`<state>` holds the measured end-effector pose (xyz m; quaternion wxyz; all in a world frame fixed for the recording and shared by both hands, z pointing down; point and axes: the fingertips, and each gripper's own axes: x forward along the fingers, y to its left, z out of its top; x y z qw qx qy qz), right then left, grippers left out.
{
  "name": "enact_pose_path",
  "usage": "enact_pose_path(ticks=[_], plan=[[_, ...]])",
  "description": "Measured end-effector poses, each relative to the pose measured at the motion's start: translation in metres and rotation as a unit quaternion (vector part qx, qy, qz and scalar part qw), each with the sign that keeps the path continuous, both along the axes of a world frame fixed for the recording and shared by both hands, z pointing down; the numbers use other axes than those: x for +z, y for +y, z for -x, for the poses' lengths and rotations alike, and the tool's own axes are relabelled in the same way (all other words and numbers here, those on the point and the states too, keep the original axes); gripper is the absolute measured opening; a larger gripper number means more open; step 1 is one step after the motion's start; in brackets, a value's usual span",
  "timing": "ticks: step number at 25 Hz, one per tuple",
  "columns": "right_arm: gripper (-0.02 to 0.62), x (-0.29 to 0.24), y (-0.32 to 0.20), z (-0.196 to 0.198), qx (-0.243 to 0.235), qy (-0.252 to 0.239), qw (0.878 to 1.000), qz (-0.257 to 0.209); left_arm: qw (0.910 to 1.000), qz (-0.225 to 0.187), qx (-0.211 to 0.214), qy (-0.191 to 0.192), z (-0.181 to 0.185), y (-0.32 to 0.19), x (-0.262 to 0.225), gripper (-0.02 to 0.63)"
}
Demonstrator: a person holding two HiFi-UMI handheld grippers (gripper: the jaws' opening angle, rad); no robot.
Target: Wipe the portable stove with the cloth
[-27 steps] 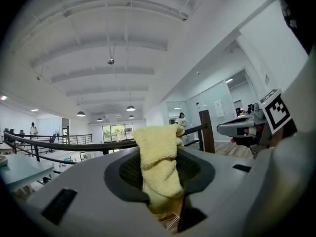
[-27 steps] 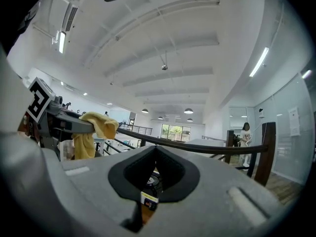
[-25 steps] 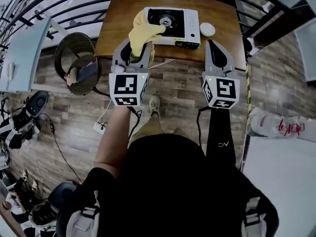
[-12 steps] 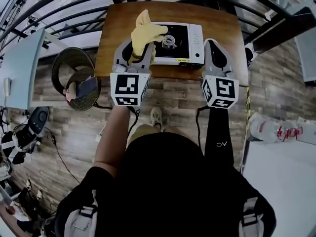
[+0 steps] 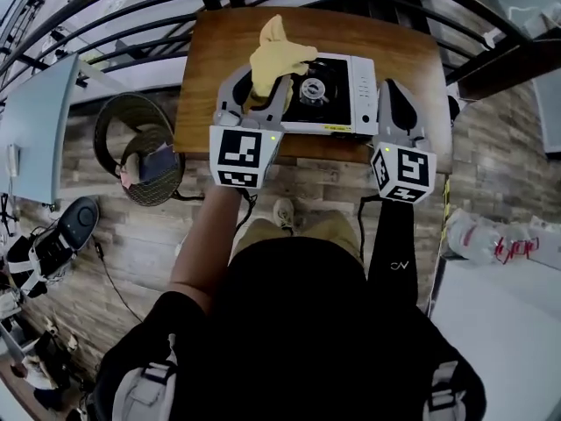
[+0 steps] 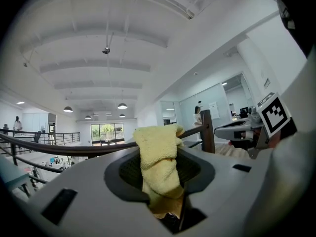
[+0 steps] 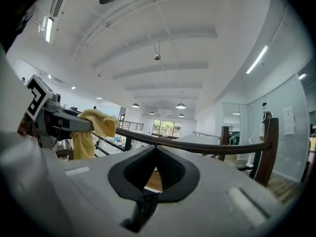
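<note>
The yellow cloth (image 5: 277,58) is pinched in the left tool (image 5: 261,90). Its two jaws are pressed on the low part of the cloth. The rest of the cloth sticks out past the jaw tips in a soft, folded bunch. From the head view the cloth sits over the left edge of the portable stove (image 5: 336,99). I cannot tell if the cloth touches the stove.

The stove is white with a black top and a round burner (image 5: 312,89) in the middle. It stands on the brown wooden table (image 5: 219,55), near the front edge and more to the right side.

The right tool (image 5: 392,88) is just beside the right end of the stove. Its jaws are pressed together at the tips and there is nothing between them. In the right gripper view you can look through a small gap under the tips and see a bit of brown wood.

The two tools are side by side, with the stove between them.

The person stands at the front of the table, on a floor (image 5: 105,226) of wood planks. A round dark basket (image 5: 131,143) stands on the floor to the left of the table. A dark railing (image 5: 131,11) runs behind the table.
</note>
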<state>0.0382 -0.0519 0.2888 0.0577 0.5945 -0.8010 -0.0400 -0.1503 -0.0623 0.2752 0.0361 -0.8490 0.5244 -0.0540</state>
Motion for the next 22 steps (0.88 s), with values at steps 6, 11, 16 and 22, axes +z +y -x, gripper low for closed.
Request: enact_pose_path(ticks=[6,11,16,22], plan=[[-0.002,0.016,-0.028,-0.013,0.006,-0.009,1.000,0.013,0.9999,0.010,0.013,-0.002,-0.013,-0.025,0.014,0.141],[0.000,0.026,-0.069,-0.039,-0.003,-0.015,1.000,0.018,0.9997,0.014,0.017,-0.012,-0.048,-0.060,0.023,0.141],[-0.001,0.028,-0.119,-0.073,-0.015,-0.018,1.000,0.021,0.9993,0.024,0.016,-0.023,-0.083,-0.100,0.029,0.140],[-0.001,0.039,-0.174,-0.105,-0.029,-0.027,0.999,0.027,0.9975,0.042,0.034,-0.045,-0.132,-0.146,0.049,0.140]])
